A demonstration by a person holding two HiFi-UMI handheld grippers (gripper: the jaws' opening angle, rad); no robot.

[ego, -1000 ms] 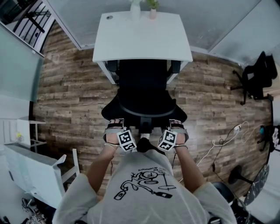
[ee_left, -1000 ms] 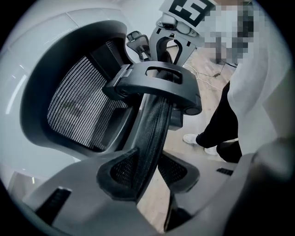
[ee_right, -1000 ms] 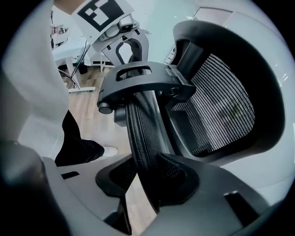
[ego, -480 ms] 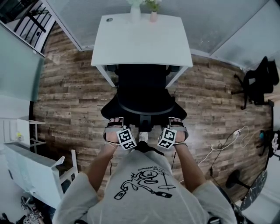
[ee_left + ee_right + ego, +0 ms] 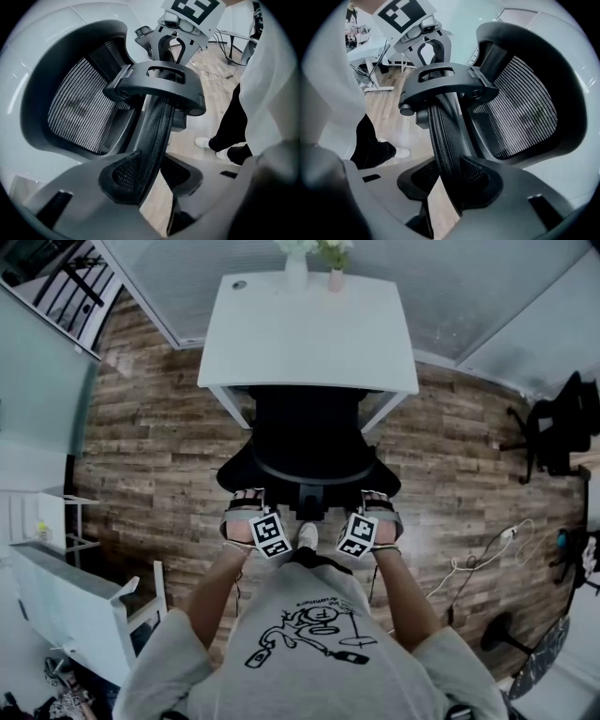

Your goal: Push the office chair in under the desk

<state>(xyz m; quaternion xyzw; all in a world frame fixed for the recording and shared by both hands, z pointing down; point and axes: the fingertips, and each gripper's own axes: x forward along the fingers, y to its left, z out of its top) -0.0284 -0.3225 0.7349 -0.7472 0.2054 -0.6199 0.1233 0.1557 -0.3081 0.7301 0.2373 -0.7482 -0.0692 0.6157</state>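
Grey T-shirt [image 5: 319, 634] with black line drawing, black trousers [image 5: 232, 124], white shoe [image 5: 307, 536], marker cubes [image 5: 270, 536] on left tongs [image 5: 246, 502] and right tongs [image 5: 378, 502].

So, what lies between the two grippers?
Head view: the chair's rear bracket and the person's white shoe lie between the left gripper and right gripper.

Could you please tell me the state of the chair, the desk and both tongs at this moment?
office chair, upright, seat partly under the desk, backrest outside it.
desk, standing, two vases at its far edge.
vases, upright.
left tongs, shut on the office chair's mesh backrest rim.
right tongs, shut on the same rim, on the other side.
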